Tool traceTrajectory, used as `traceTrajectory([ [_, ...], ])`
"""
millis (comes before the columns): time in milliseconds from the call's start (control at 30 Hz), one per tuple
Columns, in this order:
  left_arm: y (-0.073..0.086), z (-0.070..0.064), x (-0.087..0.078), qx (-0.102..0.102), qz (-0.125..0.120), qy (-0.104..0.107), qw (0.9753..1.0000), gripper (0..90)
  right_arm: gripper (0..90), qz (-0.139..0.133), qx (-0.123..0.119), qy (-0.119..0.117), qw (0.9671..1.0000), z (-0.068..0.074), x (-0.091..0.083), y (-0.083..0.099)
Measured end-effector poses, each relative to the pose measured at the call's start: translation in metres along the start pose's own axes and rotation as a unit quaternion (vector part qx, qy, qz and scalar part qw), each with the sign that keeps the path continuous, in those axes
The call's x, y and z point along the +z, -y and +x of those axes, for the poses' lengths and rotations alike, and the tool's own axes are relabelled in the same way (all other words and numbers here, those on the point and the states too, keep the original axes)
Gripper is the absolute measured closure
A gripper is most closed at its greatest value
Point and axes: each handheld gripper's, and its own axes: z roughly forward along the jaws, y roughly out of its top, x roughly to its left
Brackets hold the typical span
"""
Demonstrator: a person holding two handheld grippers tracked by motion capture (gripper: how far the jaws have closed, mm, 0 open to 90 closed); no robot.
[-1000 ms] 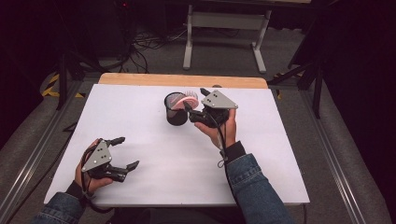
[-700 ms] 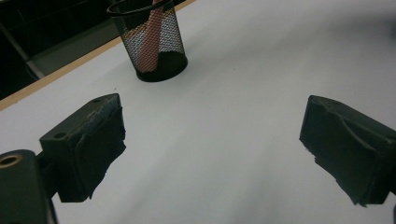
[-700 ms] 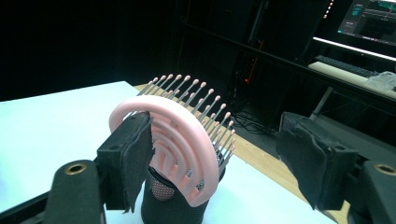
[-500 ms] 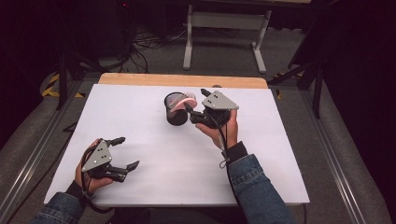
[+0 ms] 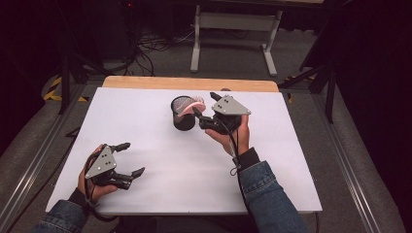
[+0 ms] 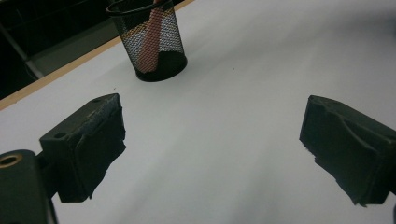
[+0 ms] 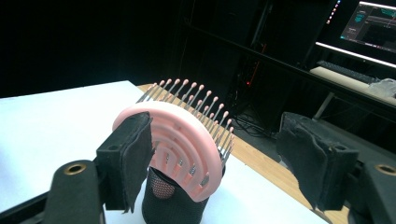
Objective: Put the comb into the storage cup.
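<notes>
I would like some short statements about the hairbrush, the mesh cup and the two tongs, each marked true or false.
1. The pink hairbrush stands in the black mesh cup. True.
2. The right tongs are clamped shut on the brush. False: their jaws stand apart.
3. The left tongs are open and hold nothing. True.
4. The cup lies tipped over on the white table. False: it stands upright.

Pink hairbrush [image 7: 187, 140]; black mesh cup [image 5: 183, 116]; white table [image 5: 194, 165]; black claw pads [image 6: 88, 140].
</notes>
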Motion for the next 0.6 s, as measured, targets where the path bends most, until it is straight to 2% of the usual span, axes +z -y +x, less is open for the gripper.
traceTrajectory([
  [200, 0.000, 0.000, 0.000, 0.001, 0.000, -0.001, 1.0000, 7.4, 26.5, 0.000, -0.008, 0.002, 1.0000, 0.000, -0.004, -0.001],
  [600, 0.000, 0.000, 0.000, 0.001, 0.000, -0.001, 1.0000, 7.5, 25.1, -0.005, -0.010, 0.006, 0.9999, -0.002, -0.014, 0.001],
])
